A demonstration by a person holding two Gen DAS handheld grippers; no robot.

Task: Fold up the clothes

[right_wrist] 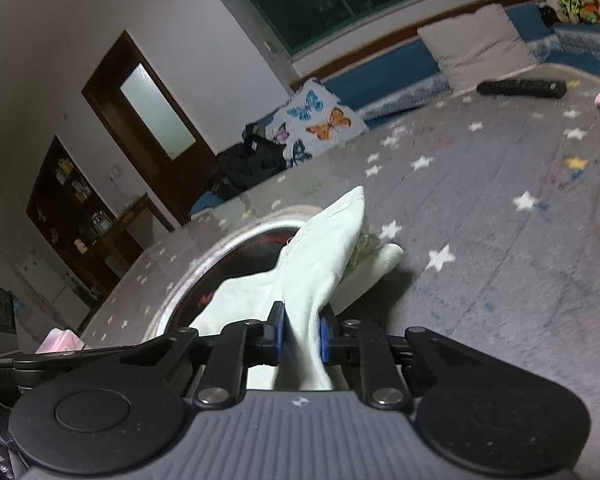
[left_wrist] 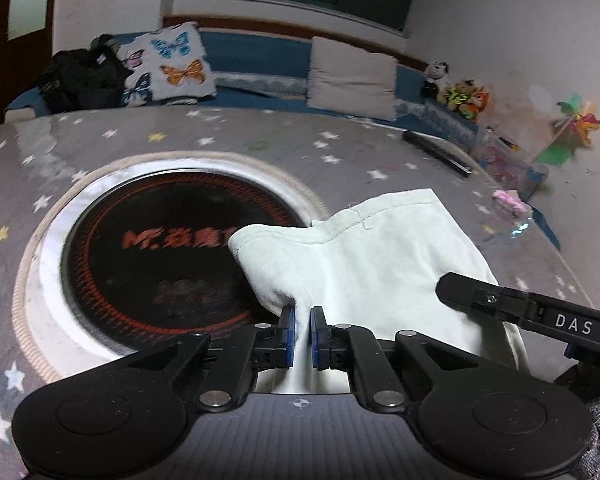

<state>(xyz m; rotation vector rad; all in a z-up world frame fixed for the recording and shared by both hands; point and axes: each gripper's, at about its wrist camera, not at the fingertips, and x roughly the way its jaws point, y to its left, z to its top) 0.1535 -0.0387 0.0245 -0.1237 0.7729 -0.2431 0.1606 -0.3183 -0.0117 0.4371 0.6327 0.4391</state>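
Grey star-print cover (left_wrist: 260, 140) on tabletop w/ round black plate (left_wrist: 160, 256) sunk in centre, red lettering, metal rim. Black remote (left_wrist: 438, 151) near far edge; small pink item (left_wrist: 508, 199) at right, poss. a toy, too blurred. Behind: blue bench w/ butterfly cushion (left_wrist: 168, 66), beige cushion (left_wrist: 352, 76), black bag (left_wrist: 80, 80), plush toys (left_wrist: 460, 94). Pinwheel (left_wrist: 572, 128) by wall.

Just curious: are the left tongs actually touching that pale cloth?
Touching. The left wrist view shows the pale cloth pinched between the blue pads of the left tongs.
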